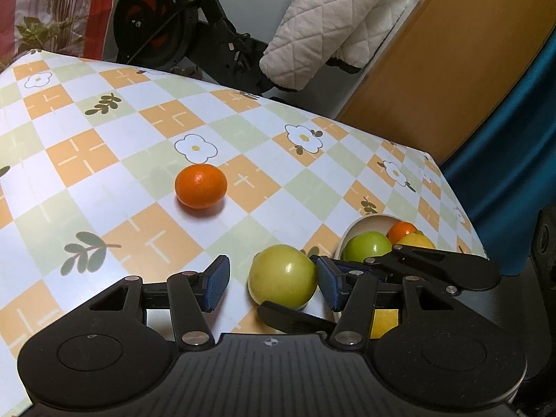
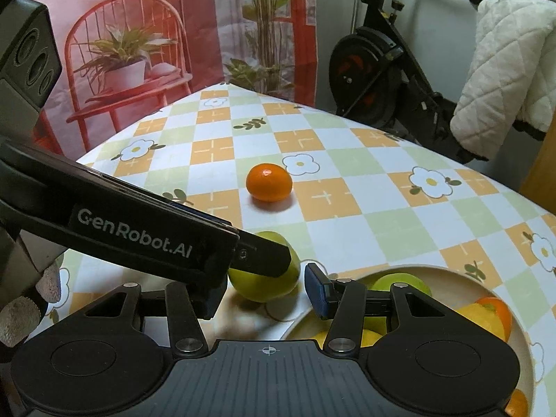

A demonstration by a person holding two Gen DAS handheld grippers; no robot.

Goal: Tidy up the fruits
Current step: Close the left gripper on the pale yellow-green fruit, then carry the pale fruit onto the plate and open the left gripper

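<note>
A green apple [image 1: 282, 275] sits on the checked tablecloth between the fingers of my left gripper [image 1: 274, 283], which is open; its right pad is close to the apple, its left pad apart. The apple also shows in the right wrist view [image 2: 259, 286], partly hidden by the left gripper's finger [image 2: 222, 243]. My right gripper [image 2: 264, 293] is open and also stands around the apple. An orange mandarin [image 1: 201, 186] lies alone farther out on the cloth [image 2: 269, 182]. A cream bowl [image 1: 365, 224] at the right [image 2: 521, 333] holds a green apple [image 1: 366, 246], a lemon and an orange.
The table's far edge [image 1: 243, 92] curves close behind the mandarin. An exercise bike [image 2: 375, 69] with a quilted white jacket [image 2: 504, 69] stands beyond it. A wooden panel [image 1: 434, 62] is at the right, a printed curtain [image 2: 156, 34] at the left.
</note>
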